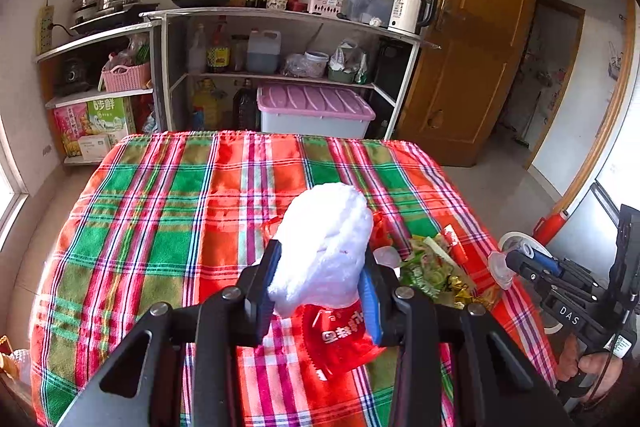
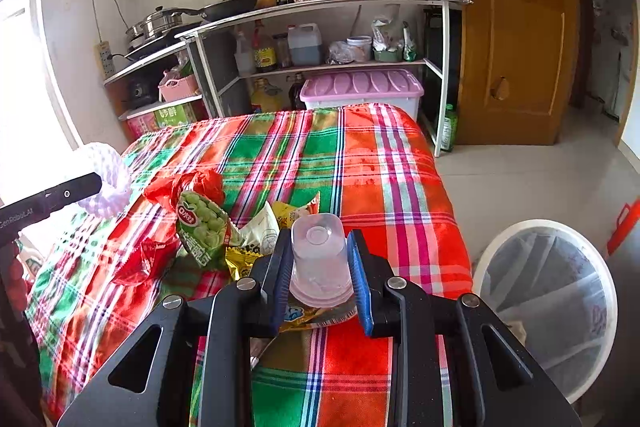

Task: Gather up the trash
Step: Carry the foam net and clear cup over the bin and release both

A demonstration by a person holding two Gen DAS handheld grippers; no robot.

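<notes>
My left gripper [image 1: 320, 267] is shut on a white foam fruit net [image 1: 324, 247] and holds it above the plaid table [image 1: 160, 227]; the net also shows in the right wrist view [image 2: 108, 183]. My right gripper [image 2: 320, 263] is shut on a clear plastic cup [image 2: 320, 259], held upside down over the table's near right part; the cup also shows in the left wrist view [image 1: 500, 267]. Snack wrappers lie between them: a red packet [image 1: 340, 339], a green pea bag [image 2: 204, 227], a red plastic bag [image 2: 188, 183] and yellow wrappers [image 2: 240, 259].
A white trash bin [image 2: 548, 303] with a clear liner stands on the floor right of the table. Kitchen shelves [image 1: 280, 15] with pots, bottles and a pink-lidded box [image 1: 316, 107] stand behind the table. A wooden door [image 2: 516, 27] is at the back right.
</notes>
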